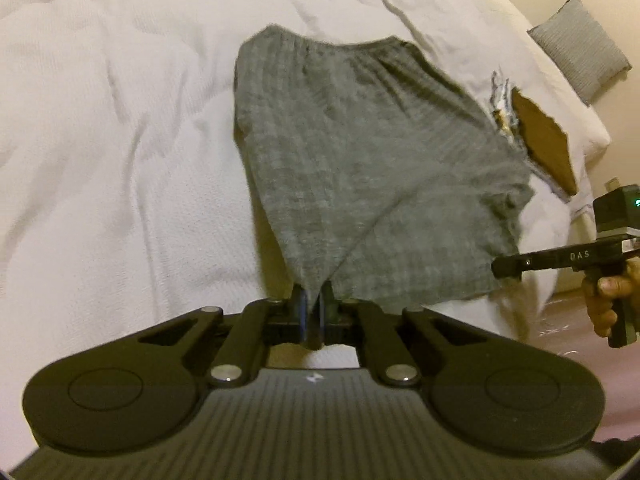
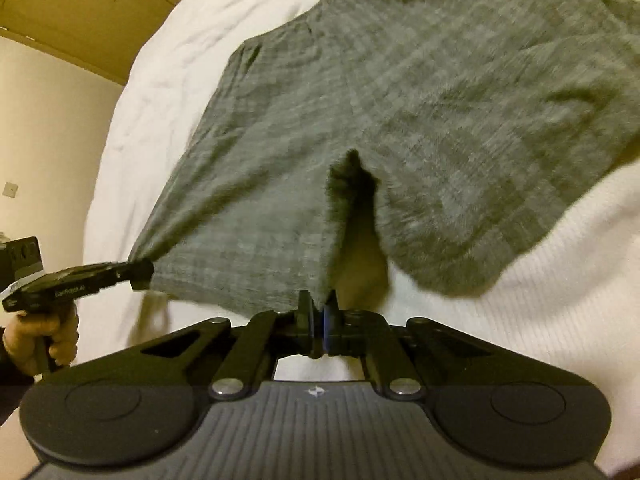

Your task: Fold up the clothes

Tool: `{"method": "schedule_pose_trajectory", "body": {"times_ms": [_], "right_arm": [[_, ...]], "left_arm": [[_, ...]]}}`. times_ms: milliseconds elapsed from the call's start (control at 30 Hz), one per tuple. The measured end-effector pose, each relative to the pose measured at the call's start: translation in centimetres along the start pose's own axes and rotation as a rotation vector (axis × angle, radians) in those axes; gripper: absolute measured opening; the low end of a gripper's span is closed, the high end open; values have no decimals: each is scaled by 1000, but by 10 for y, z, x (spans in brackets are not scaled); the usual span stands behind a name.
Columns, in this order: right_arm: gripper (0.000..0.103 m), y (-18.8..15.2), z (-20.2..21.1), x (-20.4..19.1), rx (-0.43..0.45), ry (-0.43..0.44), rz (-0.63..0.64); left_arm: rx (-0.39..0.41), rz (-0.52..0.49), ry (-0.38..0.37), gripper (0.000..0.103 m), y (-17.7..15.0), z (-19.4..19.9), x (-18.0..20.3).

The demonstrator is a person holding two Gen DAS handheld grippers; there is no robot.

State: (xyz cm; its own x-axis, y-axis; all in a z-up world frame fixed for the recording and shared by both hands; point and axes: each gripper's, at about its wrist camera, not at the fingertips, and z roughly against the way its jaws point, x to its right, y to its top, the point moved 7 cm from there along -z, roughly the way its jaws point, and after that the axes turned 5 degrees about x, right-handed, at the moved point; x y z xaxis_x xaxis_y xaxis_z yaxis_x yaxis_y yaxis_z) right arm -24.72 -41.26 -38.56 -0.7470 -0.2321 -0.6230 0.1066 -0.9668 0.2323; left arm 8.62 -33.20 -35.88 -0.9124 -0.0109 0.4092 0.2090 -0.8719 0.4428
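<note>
White bed (image 1: 120,120) fills both views. Left gripper (image 1: 314,300) pinches one hem corner of grey shorts (image 1: 360,160); right gripper (image 2: 319,312) is clamped on the hem of the same leg. Shorts are lifted at the near edge, waistband lying further up the bed. Grey pillow (image 1: 580,48) at far corner.
</note>
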Motion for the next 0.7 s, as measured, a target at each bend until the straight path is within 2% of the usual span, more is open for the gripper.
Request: {"method": "schedule_pose_trajectory", "body": {"times_ms": [167,367,400,433,500,567,633,700], "right_arm": [[4,-26,27,-24,-80,36,15],[4,-65,-3,-20,-118,-6,-1],[7,-68,-8,-17,-114,-32,6],[17,-71,-11,-14,-111,-59,14],[21,-74,-8,-12,-118,-100,47],[22,-77,7,-13,-116,-112,77],[30,-75,27,-11,-98,-136,106],[35,-65,48,-7,-63,-168,129]], "left_arm": [[-63,-39,16,3,-9,33,13],[-132,-23,86,4,-53,20,0],[-144,-11,109,6,-59,16,-5],[-160,-7,134,11,-64,13,-9],[-179,-13,176,11,-73,12,-13],[-172,-26,208,14,-79,20,-13],[-140,-37,223,14,-78,32,-7],[-102,-55,205,14,-76,42,12]]}}
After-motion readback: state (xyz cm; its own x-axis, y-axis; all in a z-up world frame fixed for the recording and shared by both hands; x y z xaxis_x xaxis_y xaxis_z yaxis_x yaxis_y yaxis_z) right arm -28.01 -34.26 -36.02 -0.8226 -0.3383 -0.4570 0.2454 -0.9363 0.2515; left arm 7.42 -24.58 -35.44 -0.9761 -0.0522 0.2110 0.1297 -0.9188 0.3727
